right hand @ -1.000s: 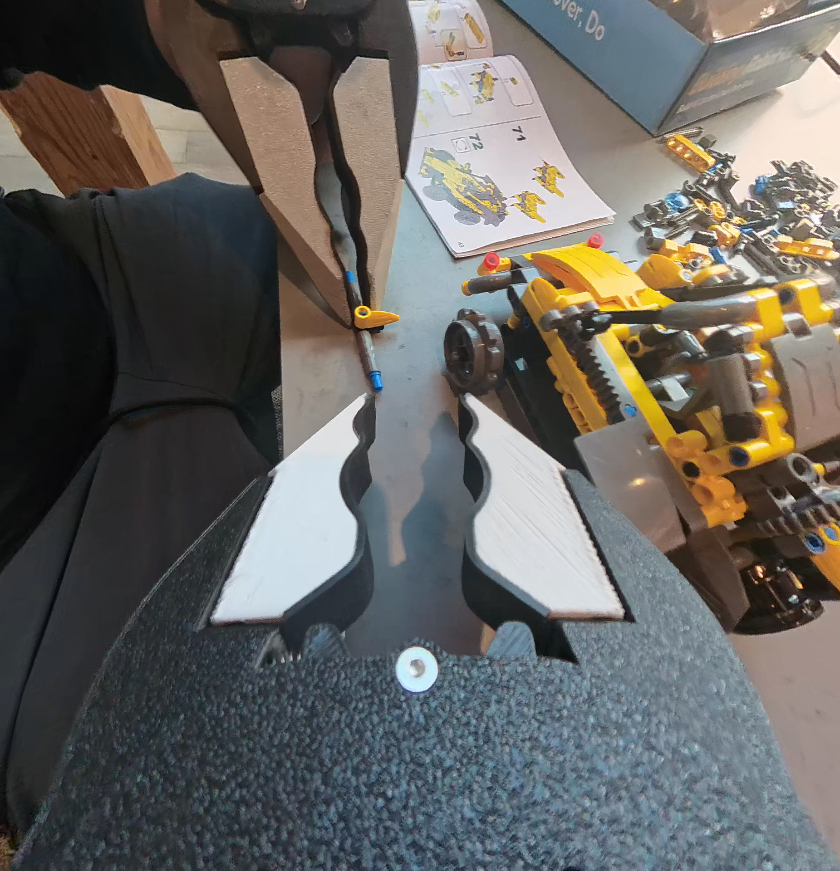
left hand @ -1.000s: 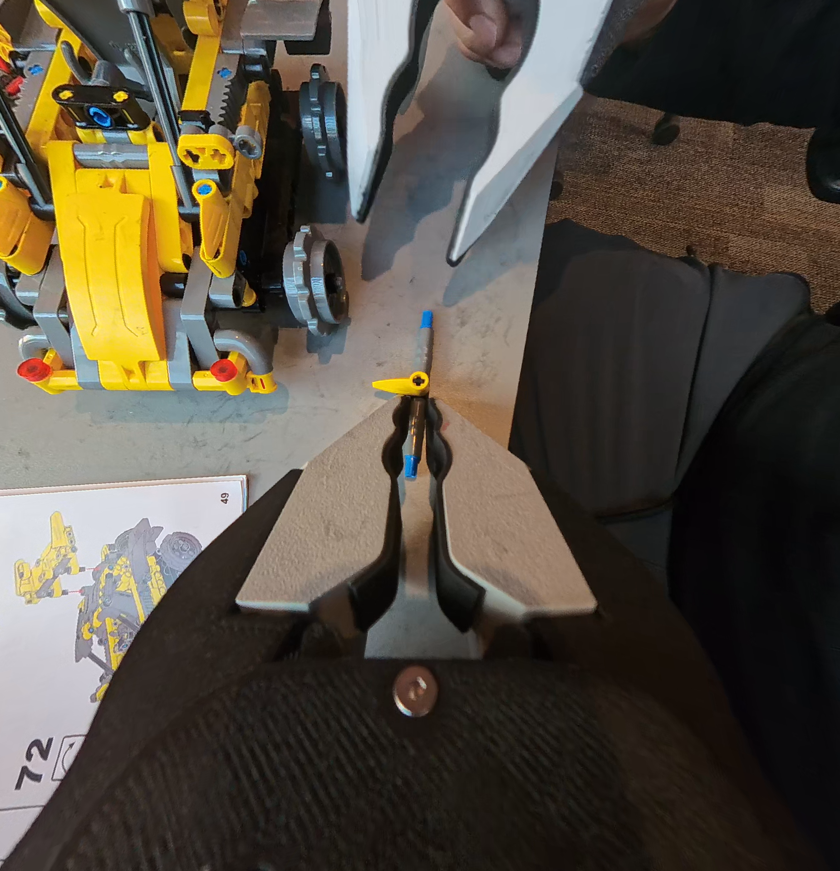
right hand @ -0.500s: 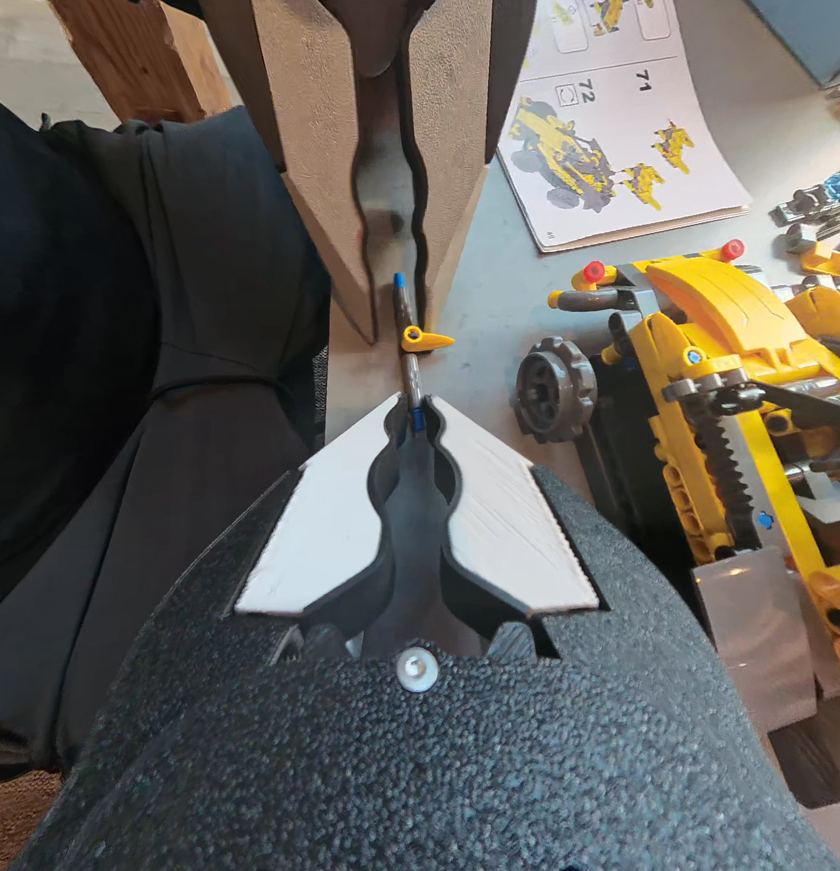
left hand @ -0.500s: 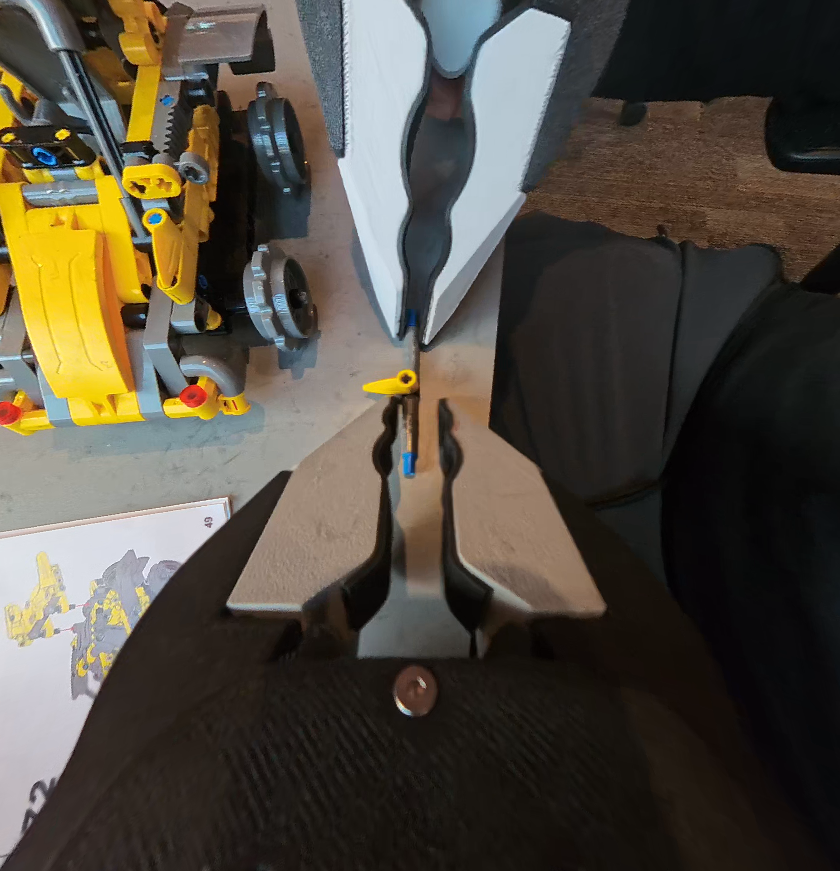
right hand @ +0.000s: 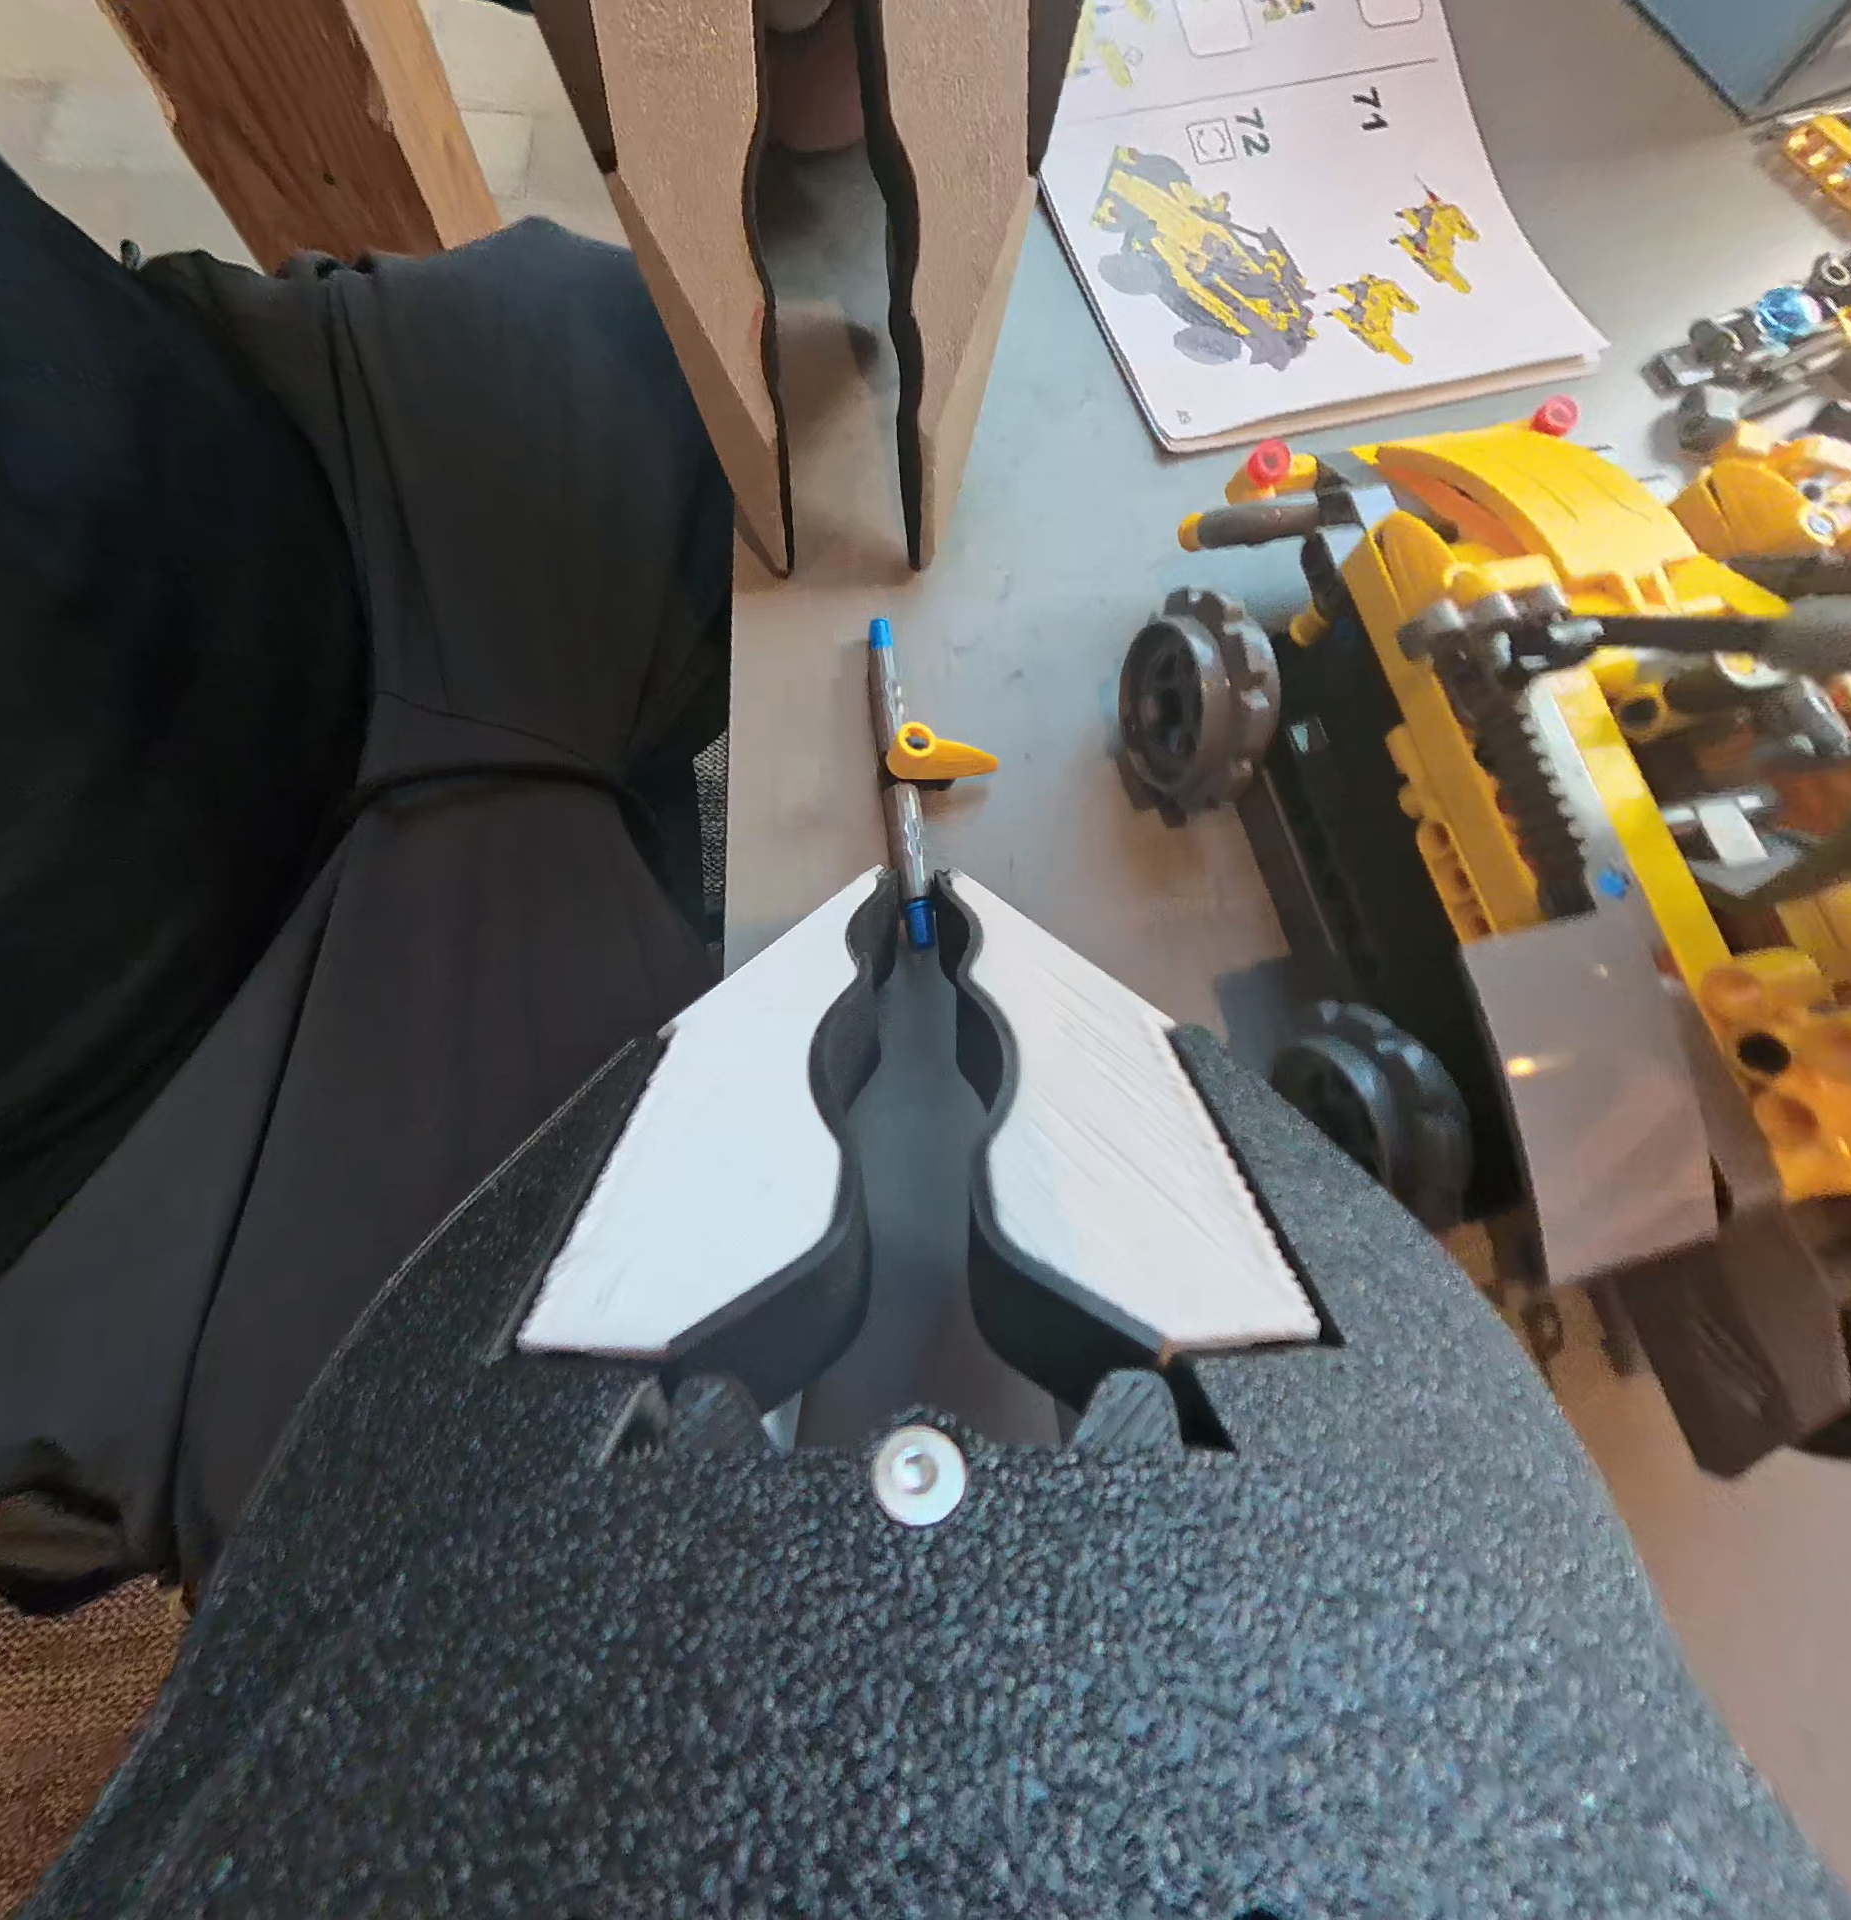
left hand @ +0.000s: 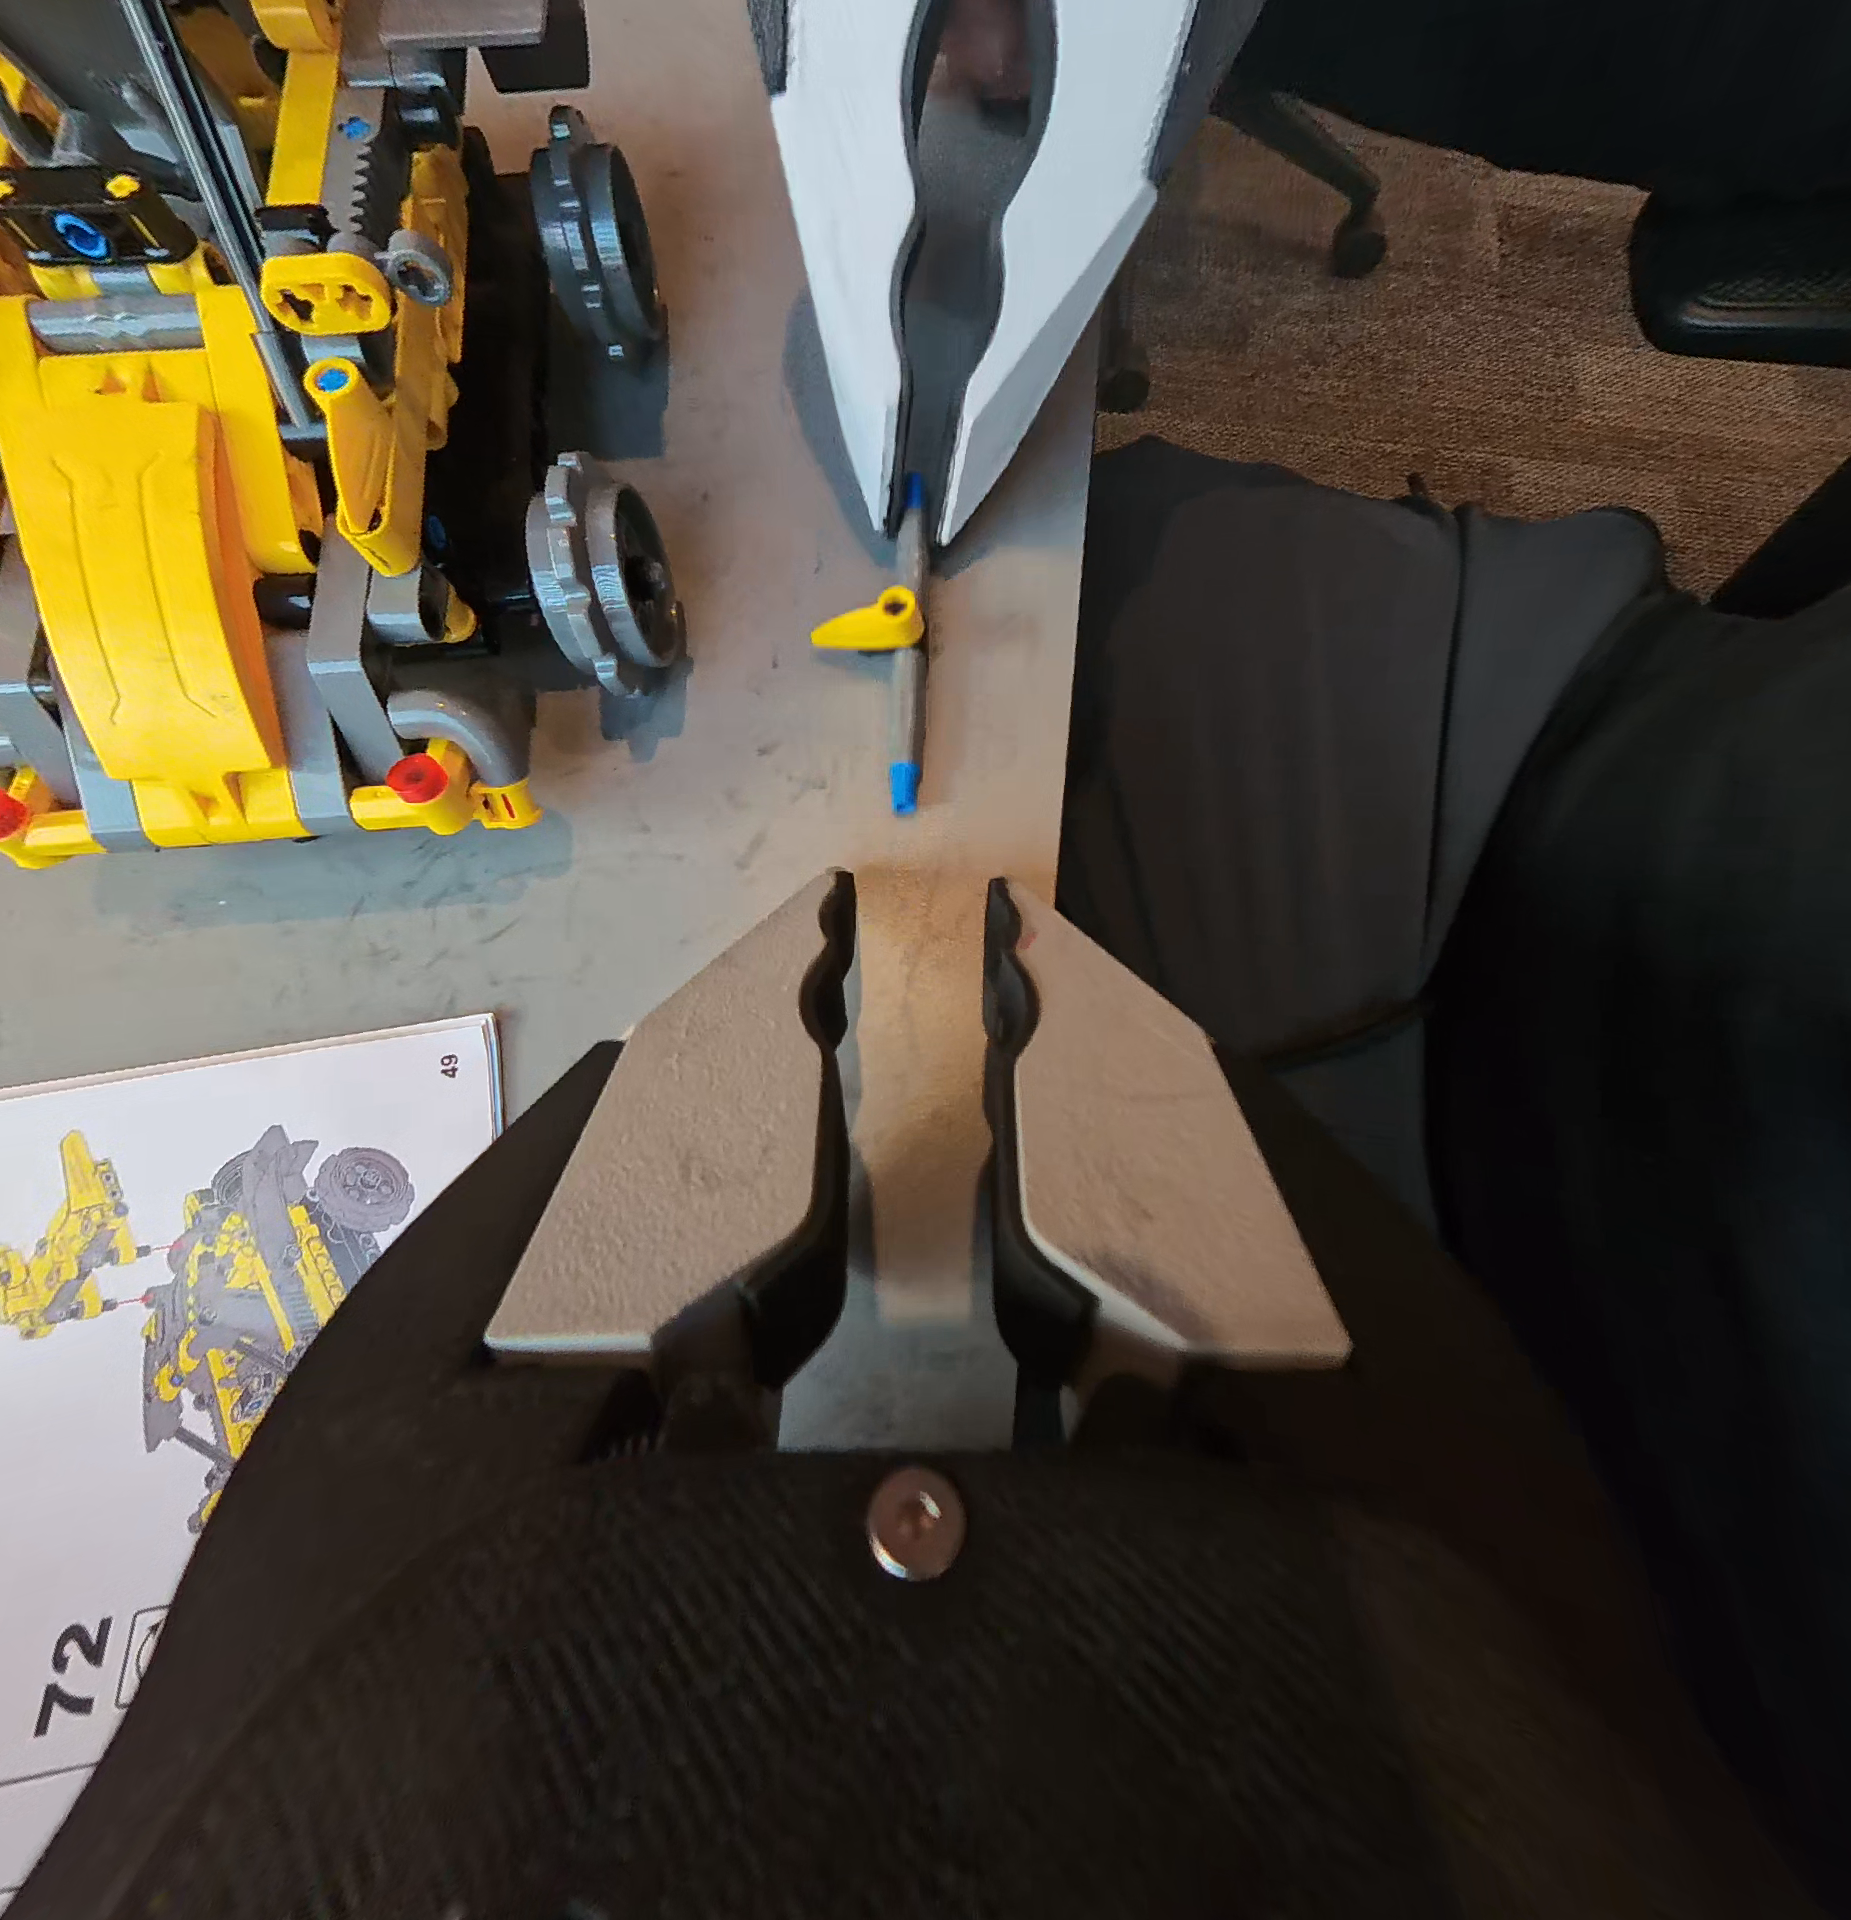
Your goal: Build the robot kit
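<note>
Right gripper (right hand: 913,891) pinches axle (right hand: 897,748) end; left gripper (left hand: 921,894) gapes empty nearby. Keep grip square, yellow cam (right hand: 936,756) clear.

Bare table (left hand: 308,935) beside model (left hand: 173,520)

One axle (left hand: 908,665), one model (left hand: 204,468), one booklet (left hand: 121,1299), two hand-held grippers.
</note>
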`<state>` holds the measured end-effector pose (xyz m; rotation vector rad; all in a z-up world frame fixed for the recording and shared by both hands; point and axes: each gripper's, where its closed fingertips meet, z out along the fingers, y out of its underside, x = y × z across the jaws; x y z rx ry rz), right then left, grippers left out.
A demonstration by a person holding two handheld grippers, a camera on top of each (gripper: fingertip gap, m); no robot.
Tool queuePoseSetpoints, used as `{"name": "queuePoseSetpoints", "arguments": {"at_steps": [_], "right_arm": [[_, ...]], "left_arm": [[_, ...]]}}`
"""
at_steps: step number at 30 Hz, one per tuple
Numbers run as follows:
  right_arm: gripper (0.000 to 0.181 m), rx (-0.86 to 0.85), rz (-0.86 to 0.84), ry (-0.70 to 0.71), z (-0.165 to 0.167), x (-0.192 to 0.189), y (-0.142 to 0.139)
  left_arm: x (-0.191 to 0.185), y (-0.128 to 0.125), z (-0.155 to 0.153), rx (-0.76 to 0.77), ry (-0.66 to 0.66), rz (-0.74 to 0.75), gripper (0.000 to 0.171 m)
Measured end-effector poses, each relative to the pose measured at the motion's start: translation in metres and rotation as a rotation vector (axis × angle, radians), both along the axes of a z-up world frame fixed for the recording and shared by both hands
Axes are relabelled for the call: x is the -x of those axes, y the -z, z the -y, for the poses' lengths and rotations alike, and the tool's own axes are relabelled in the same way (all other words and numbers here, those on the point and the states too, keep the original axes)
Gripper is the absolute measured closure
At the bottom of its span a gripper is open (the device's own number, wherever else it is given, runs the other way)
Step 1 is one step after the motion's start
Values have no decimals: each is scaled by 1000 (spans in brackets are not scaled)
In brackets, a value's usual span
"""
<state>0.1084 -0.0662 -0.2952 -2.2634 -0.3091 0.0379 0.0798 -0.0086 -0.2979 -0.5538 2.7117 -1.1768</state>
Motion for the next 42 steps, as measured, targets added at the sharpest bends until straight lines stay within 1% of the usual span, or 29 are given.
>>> {"name": "queuePoseSetpoints", "arguments": {"at_steps": [2,5,8,10,12,14,18,21,23,27,34,39,42], "right_arm": [[176,-2,-1,19,10,-4,0],[162,-1,-31,56,21,-11,-1],[159,-16,-58,71,21,-12,-4],[159,7,-50,56,16,-7,-1],[161,37,-41,32,10,-1,3],[177,44,-53,8,5,5,4],[177,30,-12,13,1,6,3],[178,-15,-2,27,2,4,-3],[177,-29,-24,41,8,0,-6],[177,-32,-23,119,30,-16,-7],[178,-18,2,250,70,-48,-5],[178,-12,8,282,85,-59,-5],[178,12,-12,284,90,-60,0]], "left_arm": [[0,0,0,1,-1,-1,150],[0,0,0,2,-2,-4,151],[0,0,0,3,-1,-5,152],[0,0,0,3,0,-5,153],[-1,0,0,2,-2,-5,154],[-1,0,0,2,-3,-4,154],[0,0,0,1,3,-1,159],[1,0,1,0,6,0,160],[1,0,1,0,9,-1,165],[2,0,1,-3,20,5,171],[4,1,2,-4,31,5,171],[3,1,3,-3,34,3,171],[2,1,3,-3,33,3,171]]}}
